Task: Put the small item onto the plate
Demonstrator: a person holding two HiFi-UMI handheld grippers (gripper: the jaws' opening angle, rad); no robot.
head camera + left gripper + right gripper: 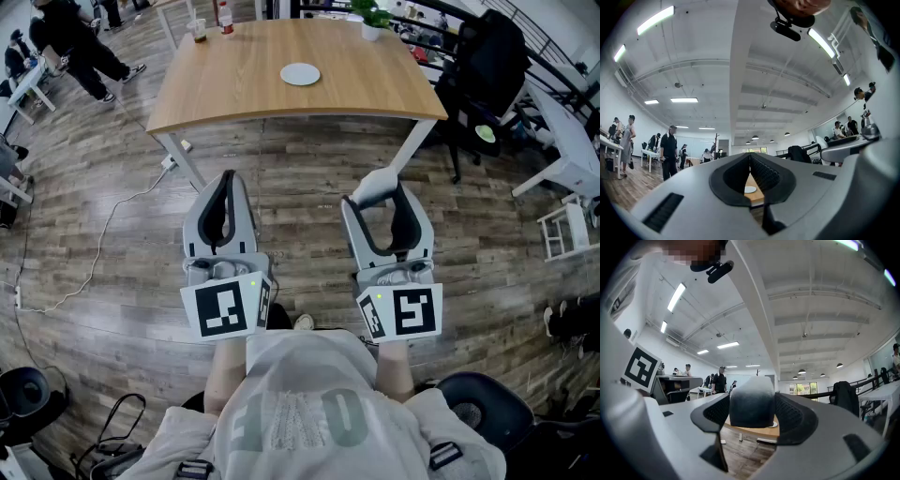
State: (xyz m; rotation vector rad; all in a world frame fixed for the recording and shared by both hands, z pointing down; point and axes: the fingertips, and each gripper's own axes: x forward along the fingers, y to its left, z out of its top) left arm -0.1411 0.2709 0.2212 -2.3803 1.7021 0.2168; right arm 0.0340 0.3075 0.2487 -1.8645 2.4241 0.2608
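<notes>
A white plate (300, 74) lies near the middle of a wooden table (375, 89) some way ahead of me; through the left jaws it shows small in the left gripper view (750, 189). My right gripper (377, 190) is held over the floor, well short of the table. It is shut on the small item (372, 185), a pale, rounded block. The block fills the space between the jaws in the right gripper view (752, 401). My left gripper (228, 178) hangs beside it at the left, its jaws meeting at the tips with nothing in them (750, 157).
A bottle (224, 17) and a cup (198, 30) stand at the table's far left corner, a potted plant (372, 17) at its far right. A black chair (489, 70) is right of the table. A cable (108, 230) runs over the wooden floor. People (75, 42) stand at the far left.
</notes>
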